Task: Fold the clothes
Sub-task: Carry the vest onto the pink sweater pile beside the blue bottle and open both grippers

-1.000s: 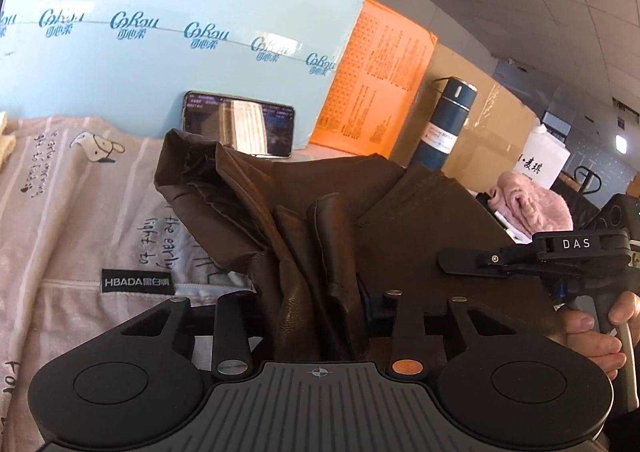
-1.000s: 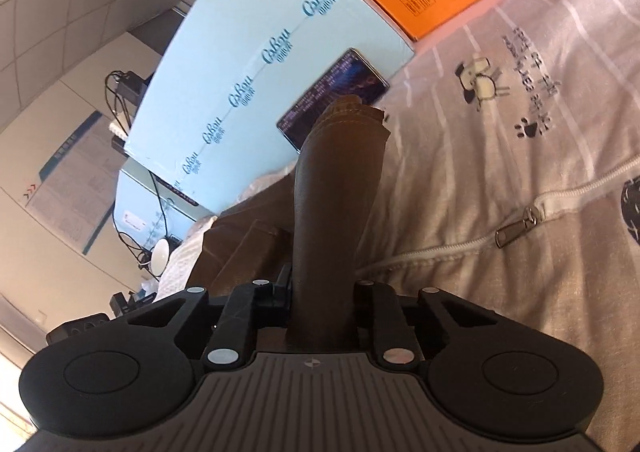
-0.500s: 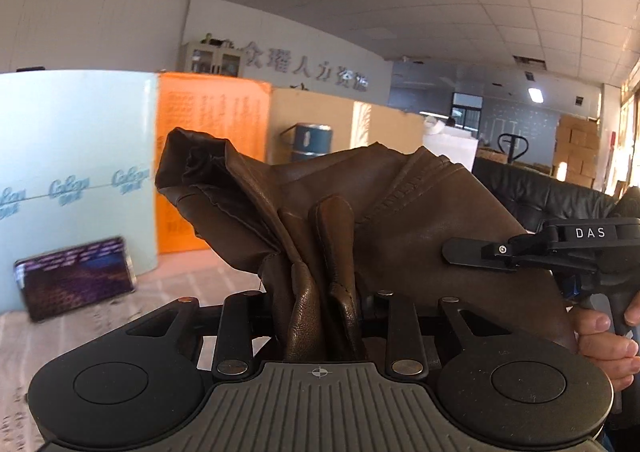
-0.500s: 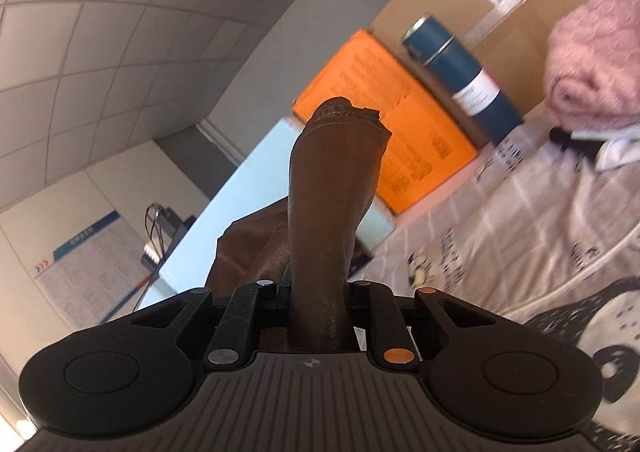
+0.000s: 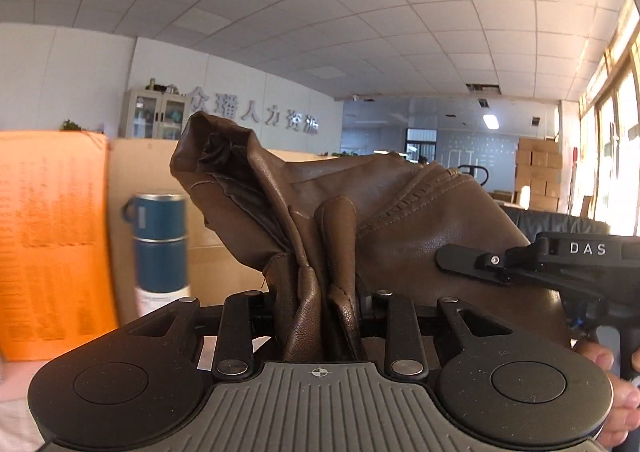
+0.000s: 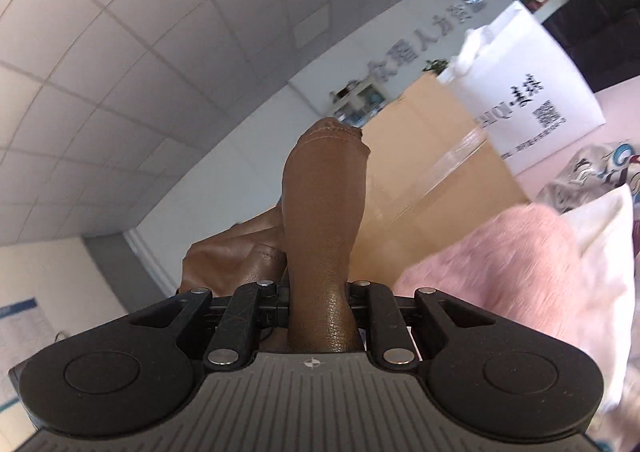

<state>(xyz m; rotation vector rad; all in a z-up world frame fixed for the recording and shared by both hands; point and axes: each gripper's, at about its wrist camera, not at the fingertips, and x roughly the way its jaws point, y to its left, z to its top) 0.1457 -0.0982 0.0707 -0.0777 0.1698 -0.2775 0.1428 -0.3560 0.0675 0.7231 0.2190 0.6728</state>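
A brown leather garment (image 5: 400, 219) hangs in the air between both grippers. My left gripper (image 5: 320, 316) is shut on a bunched, folded edge of it, which rises in front of the camera. My right gripper (image 6: 320, 312) is shut on another narrow edge of the same garment (image 6: 324, 219), which stands up from the jaws. The right gripper's body (image 5: 560, 256) shows at the right of the left wrist view, held by a hand. Both cameras point upward at the ceiling; the table surface is hidden.
A blue thermos (image 5: 160, 240), an orange board (image 5: 48, 236) and cardboard boxes (image 6: 432, 171) stand behind. A fluffy pink garment (image 6: 500, 264), a white pillow (image 6: 604, 244) and a white paper bag (image 6: 520, 91) lie at the right.
Both grippers have lifted and tilted upward with the brown garment. The striped bedsheet and the phone have dropped out of view; ceiling and far wall now fill both views.
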